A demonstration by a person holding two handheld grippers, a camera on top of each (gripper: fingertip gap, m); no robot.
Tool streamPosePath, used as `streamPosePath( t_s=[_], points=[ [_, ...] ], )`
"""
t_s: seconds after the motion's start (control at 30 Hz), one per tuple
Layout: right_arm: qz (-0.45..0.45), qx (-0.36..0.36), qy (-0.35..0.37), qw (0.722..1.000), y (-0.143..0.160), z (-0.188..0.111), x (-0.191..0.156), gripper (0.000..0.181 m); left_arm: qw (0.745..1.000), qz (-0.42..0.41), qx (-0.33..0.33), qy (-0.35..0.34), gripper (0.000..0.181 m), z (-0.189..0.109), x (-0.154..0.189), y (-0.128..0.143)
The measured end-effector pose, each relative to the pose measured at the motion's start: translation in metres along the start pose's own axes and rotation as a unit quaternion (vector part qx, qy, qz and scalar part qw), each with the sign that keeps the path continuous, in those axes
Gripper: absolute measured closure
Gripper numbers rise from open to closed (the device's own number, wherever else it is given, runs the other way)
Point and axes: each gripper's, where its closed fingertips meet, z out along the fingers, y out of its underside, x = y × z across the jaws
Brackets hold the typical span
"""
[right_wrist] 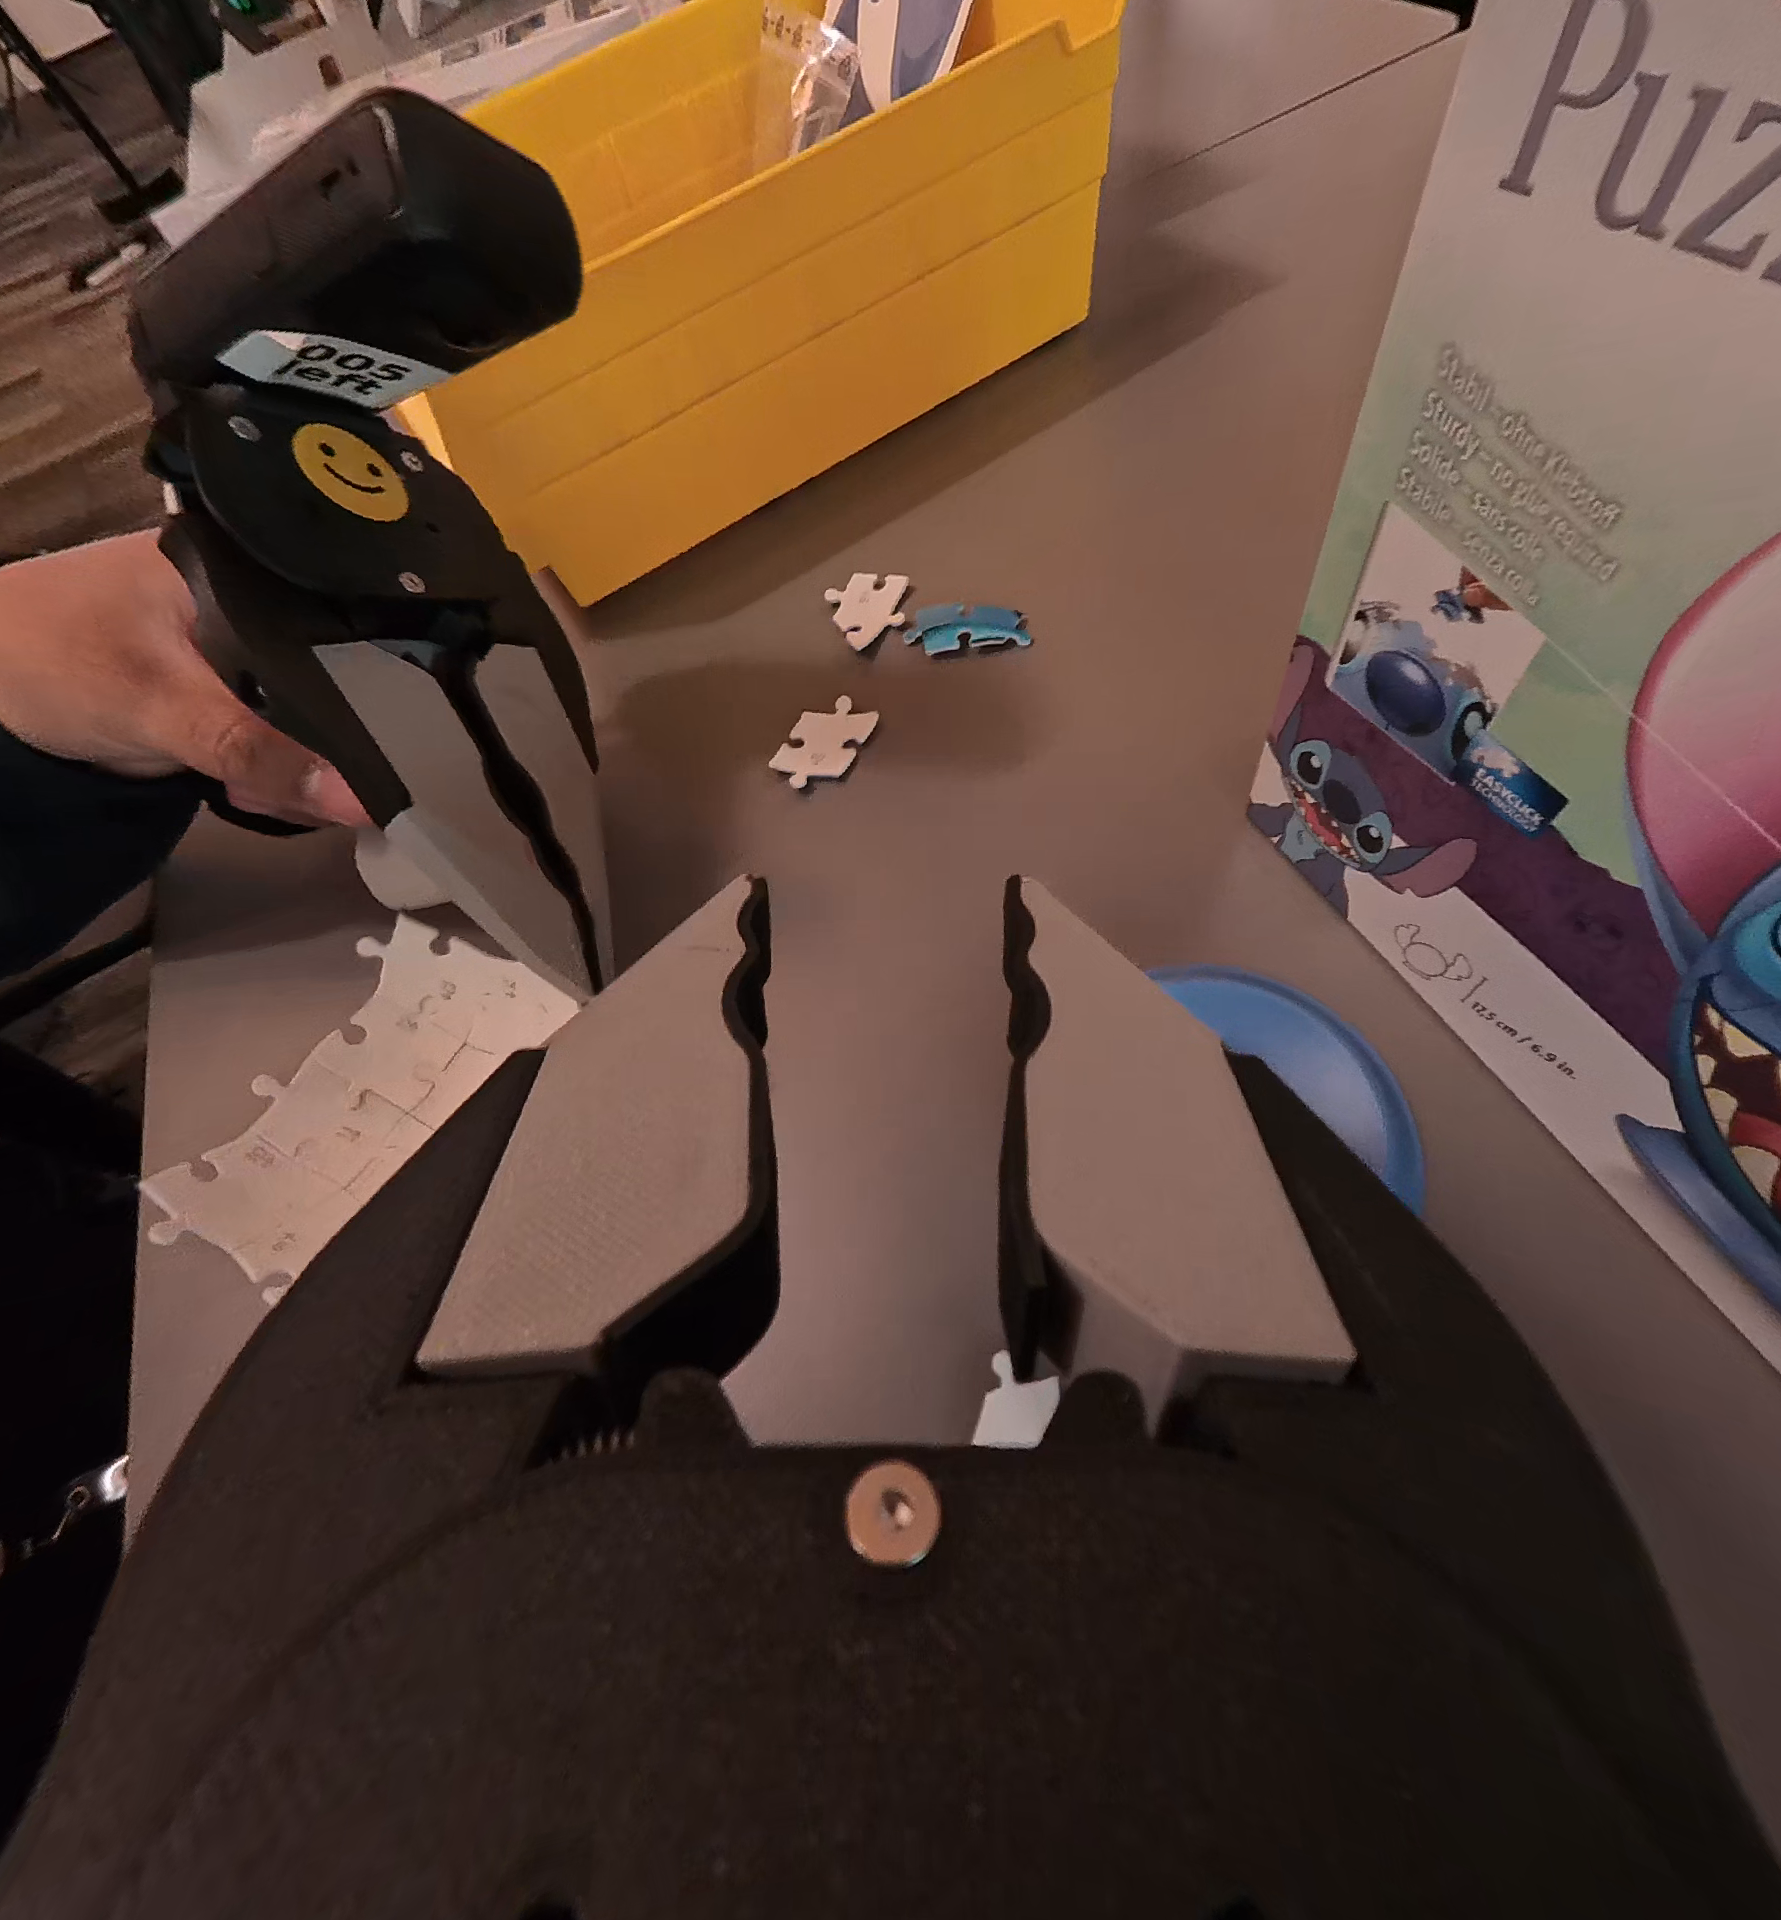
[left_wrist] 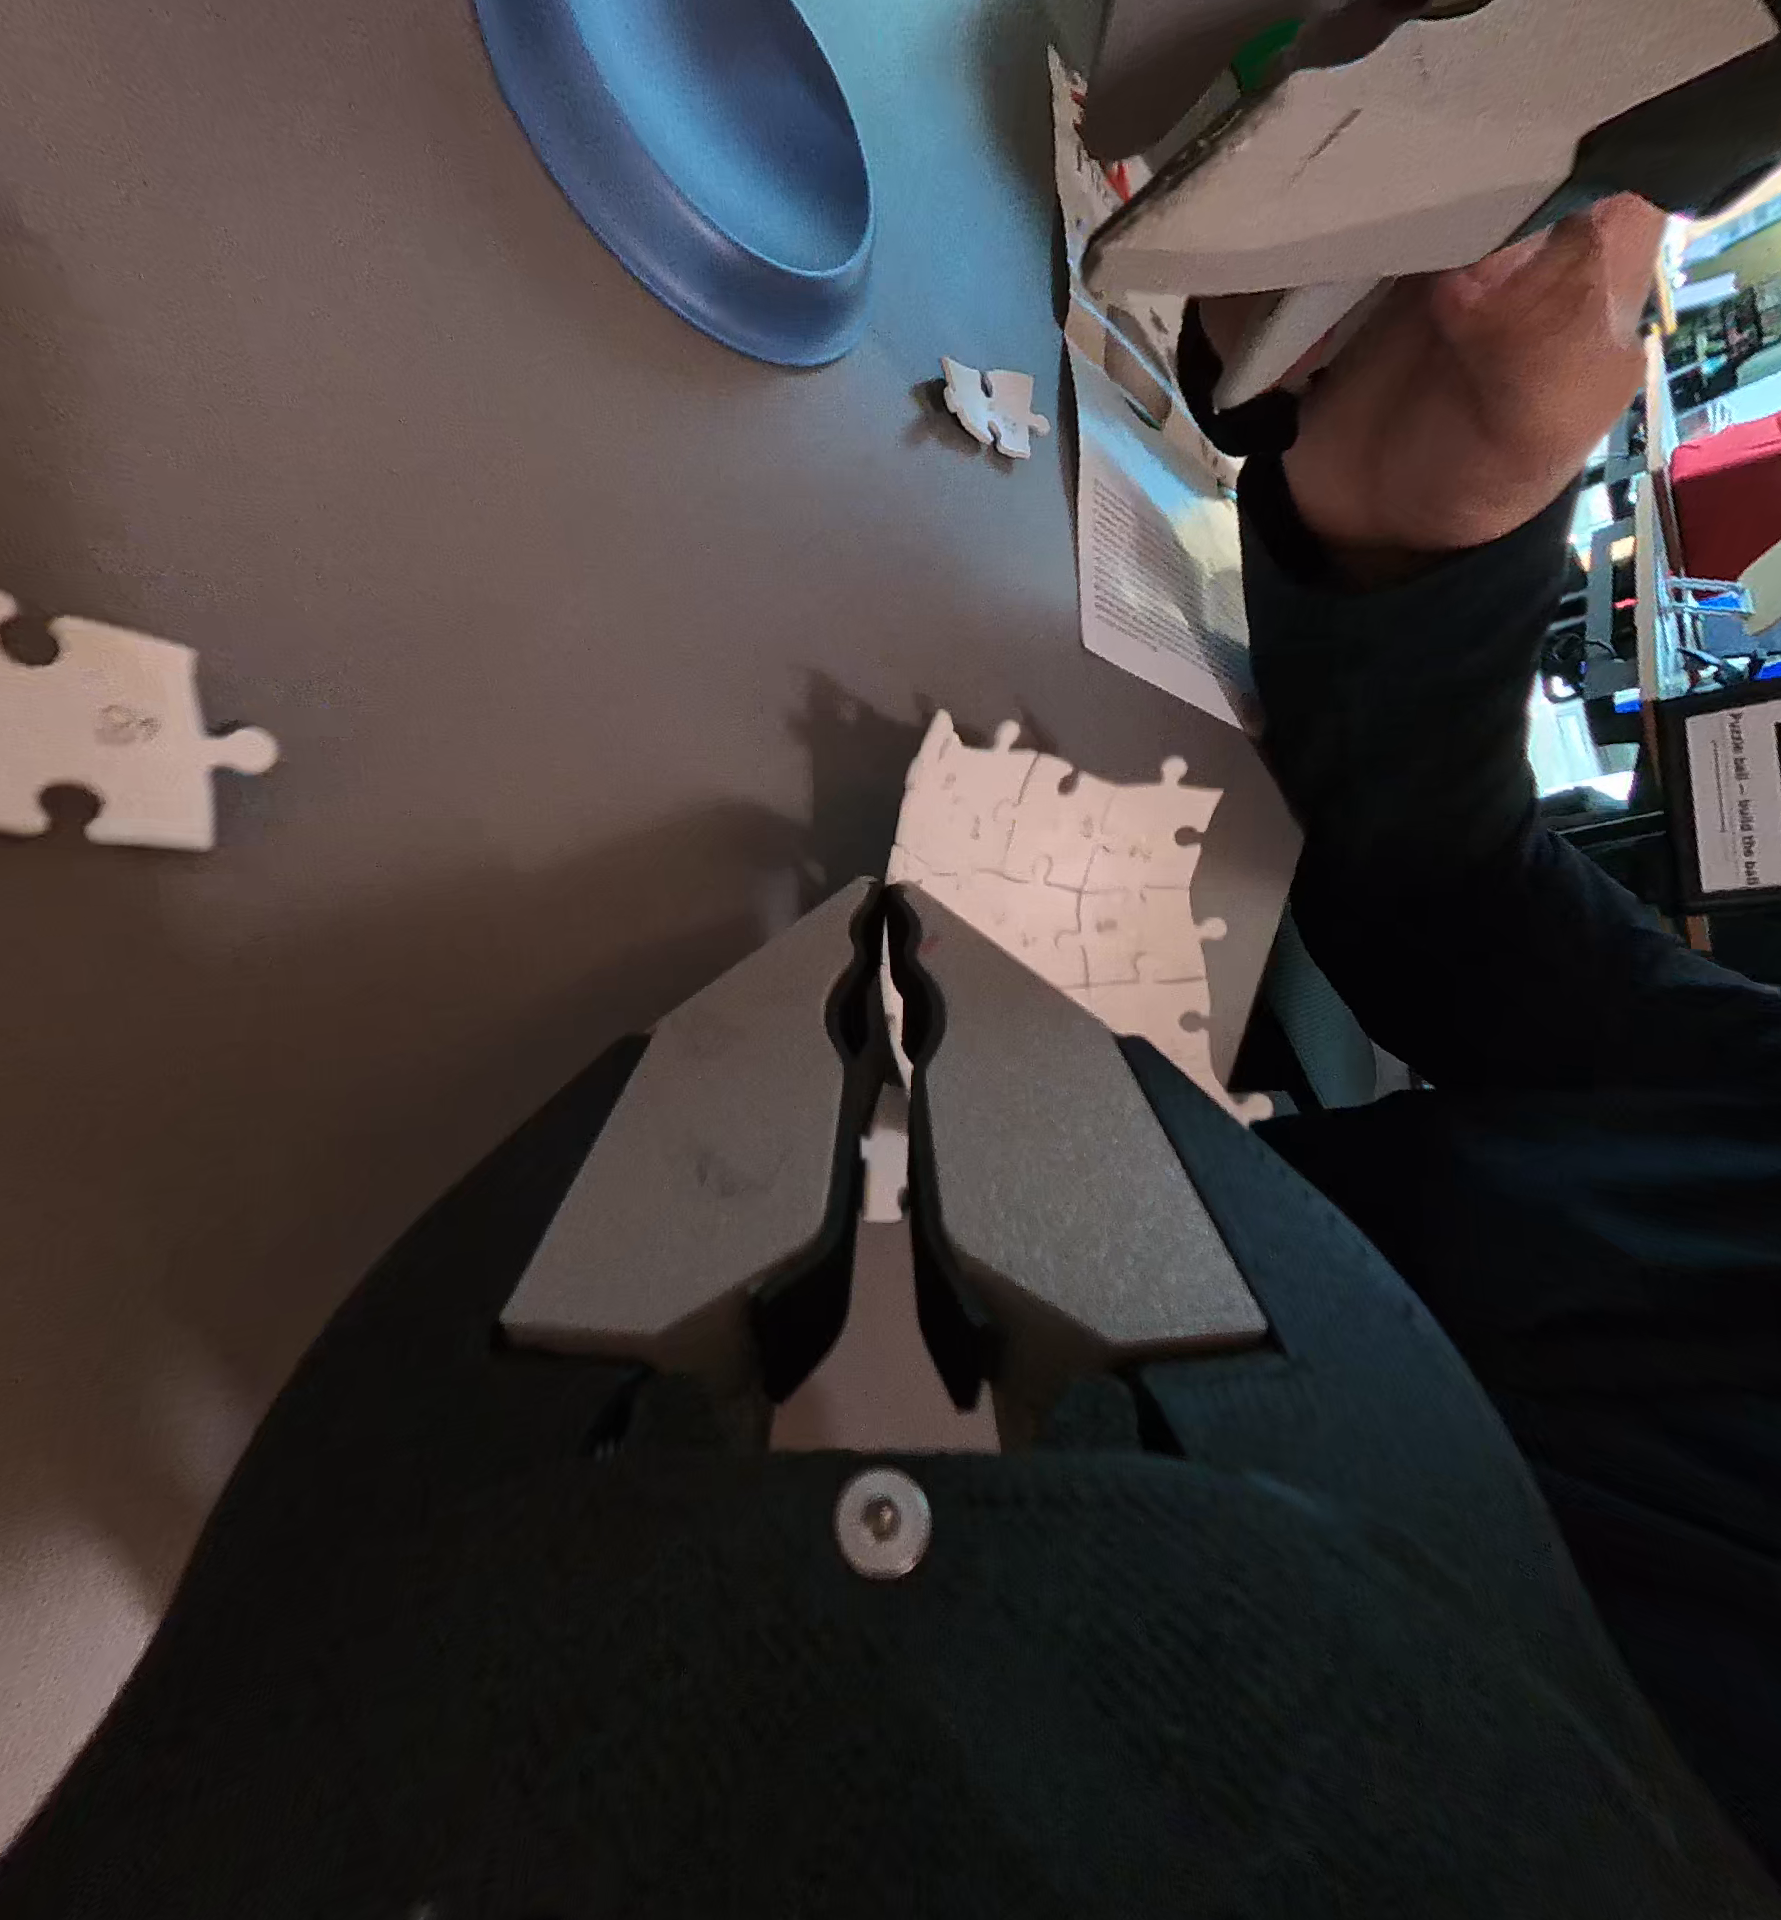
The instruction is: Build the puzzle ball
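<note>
**Puzzle ball partly joined, pieces loose**

A curved white sheet of joined pieces (left_wrist: pixel 1073 883) lies blank side up at the table edge. Three loose pieces (right_wrist: pixel 826 742) lie apart nearby, two white-side up, one blue (right_wrist: pixel 969 630).

Both wide-angle views were dim and warm-toned, bending straight lines strongly toward the edges. The joined puzzle pieces (left_wrist: pixel 1062 894) caught bright light and cast a jagged shadow onto the table (left_wrist: pixel 470 499). Background beyond the table's edge looked soft.
</note>
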Motion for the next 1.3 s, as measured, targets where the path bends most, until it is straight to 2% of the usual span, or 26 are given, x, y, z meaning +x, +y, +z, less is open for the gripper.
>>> streamPosePath(
  t_s=[0.1,0.23,0.37,0.5,0.63,0.7,0.77,0.8,1.07,1.3],
  points=[
    [-0.001,-0.015,-0.034,0.999,0.005,0.004,-0.011,0.139,1.000,0.004,-0.011,0.019,0.181,0.008,0.007,0.001],
    [-0.004,-0.070,-0.140,0.988,0.022,0.010,-0.048,0.139,1.000,0.011,-0.006,0.027,0.181,0.002,0.012,0.002],
    [-0.033,-0.143,-0.142,0.979,0.048,0.018,-0.056,0.137,0.999,0.019,0.014,0.023,0.181,-0.018,0.013,0.008],
    [-0.007,-0.163,-0.178,0.970,0.057,0.019,-0.064,0.137,0.999,0.016,0.031,0.016,0.181,-0.039,0.009,0.018],
    [0.017,-0.173,-0.213,0.961,0.062,0.019,-0.072,0.138,1.000,0.017,0.021,0.000,0.175,-0.050,0.003,0.035],
    [0.026,-0.189,-0.233,0.954,0.068,0.020,-0.077,0.144,1.000,0.017,0.007,-0.003,0.171,-0.050,0.001,0.046],
    [0.028,-0.206,-0.251,0.945,0.075,0.019,-0.083,0.172,1.000,0.017,-0.003,-0.003,0.168,-0.048,0.000,0.054],
    [0.030,-0.211,-0.260,0.942,0.076,0.017,-0.084,0.181,1.000,0.018,-0.007,-0.004,0.166,-0.046,0.000,0.057],
    [0.079,-0.169,-0.275,0.943,0.059,-0.014,-0.066,0.177,0.999,0.040,-0.019,-0.003,0.166,-0.029,0.008,0.066],
    [0.092,-0.159,-0.256,0.949,0.057,-0.017,-0.052,0.176,0.998,0.060,-0.017,-0.017,0.171,-0.012,0.011,0.056]
  ],
)
